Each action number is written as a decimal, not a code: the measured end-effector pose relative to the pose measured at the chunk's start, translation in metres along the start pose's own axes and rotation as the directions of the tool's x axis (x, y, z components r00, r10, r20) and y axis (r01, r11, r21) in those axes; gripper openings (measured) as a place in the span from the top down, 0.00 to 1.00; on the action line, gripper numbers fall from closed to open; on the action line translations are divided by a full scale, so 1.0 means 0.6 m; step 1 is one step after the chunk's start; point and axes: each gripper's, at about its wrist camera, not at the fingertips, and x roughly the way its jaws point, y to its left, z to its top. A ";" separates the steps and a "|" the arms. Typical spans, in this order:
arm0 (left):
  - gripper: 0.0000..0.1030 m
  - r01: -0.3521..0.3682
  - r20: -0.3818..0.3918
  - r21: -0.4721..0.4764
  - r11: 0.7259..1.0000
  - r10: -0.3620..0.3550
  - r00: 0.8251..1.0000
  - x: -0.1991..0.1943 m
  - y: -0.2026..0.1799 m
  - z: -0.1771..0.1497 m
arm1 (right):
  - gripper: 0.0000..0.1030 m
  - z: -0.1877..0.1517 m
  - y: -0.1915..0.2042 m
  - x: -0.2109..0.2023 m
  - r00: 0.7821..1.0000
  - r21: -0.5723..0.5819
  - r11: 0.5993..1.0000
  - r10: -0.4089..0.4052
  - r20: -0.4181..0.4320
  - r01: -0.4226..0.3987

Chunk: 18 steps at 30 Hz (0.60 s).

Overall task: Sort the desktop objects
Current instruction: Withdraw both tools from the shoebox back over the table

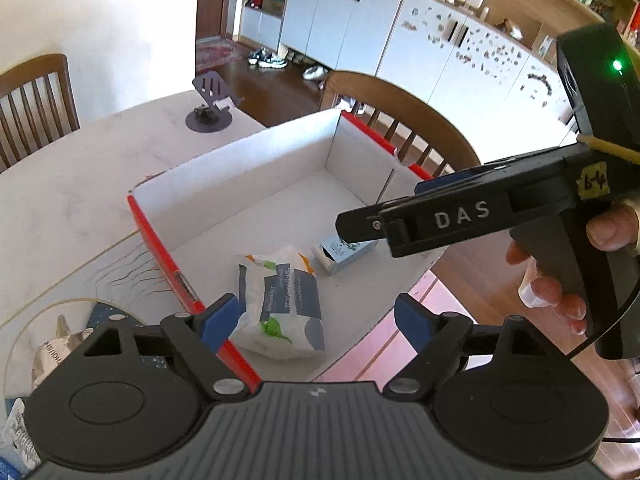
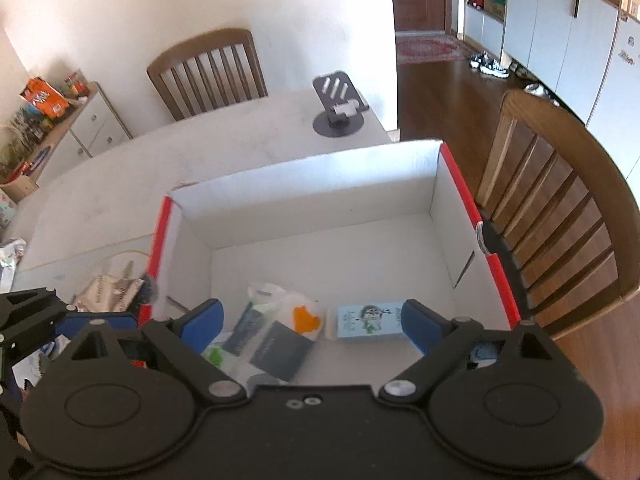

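1. The table point(image 2: 120, 184) in front of me is pale, and it carries everything I am sorting.
2. Two wooden chairs stand at it: one point(image 2: 208, 72) at the far side and one point(image 2: 560, 208) just beside the box on my right.
3. The cardboard box point(image 1: 280, 160), white inside with red outer walls, sits open-topped on the table near its right-hand edge. Most of its floor is bare.
4. My right tongs point(image 2: 312, 320) hang above the near end of the box with the blue pads spread wide and nothing between them. In the left wrist view the same tool point(image 1: 362, 226) reaches in from the right over the box, my hand point(image 1: 560, 280) wrapped round its handle.
5. My left tongs point(image 1: 316, 316) hover over the near left corner of the box, likewise spread apart and holding nothing.
6. A white snack pouch point(image 1: 280, 300) with dark blue, green and orange print lies on the box floor at the near end, next to the left wall.
7. A small light-blue carton point(image 2: 368, 322) lies on its side on the box floor just to the right of the pouch, close to it; I cannot tell whether they touch.
8. Outside the box, by its left wall, more packets point(image 1: 52, 356) lie on the table, still to be sorted.
9. A dark phone stand point(image 2: 340, 104) stands at the far end of the table, well apart from the box.
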 end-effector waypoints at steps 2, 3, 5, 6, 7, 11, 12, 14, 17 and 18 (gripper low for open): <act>0.17 -0.002 0.014 0.004 1.000 0.002 1.000 -0.013 0.003 -0.006 | 0.06 -0.007 0.009 -0.014 1.000 0.019 1.000 -0.007 0.030 0.007; 0.15 0.000 0.021 0.005 1.000 0.000 1.000 -0.018 0.005 -0.009 | 0.06 -0.010 0.013 -0.020 0.999 0.020 1.000 -0.007 0.040 0.006; 0.13 0.006 0.034 0.005 1.000 -0.006 0.999 -0.028 0.010 -0.017 | 0.06 -0.017 0.022 -0.030 0.998 0.023 1.000 -0.006 0.059 0.005; 0.11 0.006 0.040 0.007 1.000 -0.007 0.999 -0.034 0.013 -0.022 | 0.05 -0.022 0.027 -0.035 0.997 0.024 1.000 -0.005 0.071 0.003; 0.09 0.006 0.046 0.009 1.000 -0.006 0.999 -0.040 0.016 -0.026 | 0.04 -0.026 0.033 -0.041 0.997 0.024 1.000 -0.005 0.081 0.003; 0.00 0.010 0.069 0.013 1.000 -0.010 0.998 -0.066 0.028 -0.047 | 0.04 -0.042 0.058 -0.055 0.993 0.030 0.999 -0.012 0.119 0.009; 0.00 0.009 0.075 0.011 1.000 -0.010 0.997 -0.074 0.032 -0.054 | 0.03 -0.046 0.065 -0.059 0.991 0.031 0.999 -0.015 0.130 0.012; 0.00 0.017 0.081 0.006 1.000 -0.018 0.997 -0.087 0.039 -0.069 | 0.02 -0.056 0.079 -0.066 0.989 0.035 0.999 -0.014 0.149 0.009; 0.00 0.010 0.102 0.014 1.000 -0.011 0.995 -0.108 0.049 -0.098 | 0.02 -0.069 0.102 -0.073 0.984 0.032 0.999 0.005 0.177 -0.011; 0.00 0.002 0.109 0.016 1.000 -0.004 0.994 -0.116 0.054 -0.108 | 0.02 -0.074 0.110 -0.075 0.982 0.029 0.999 0.010 0.188 -0.015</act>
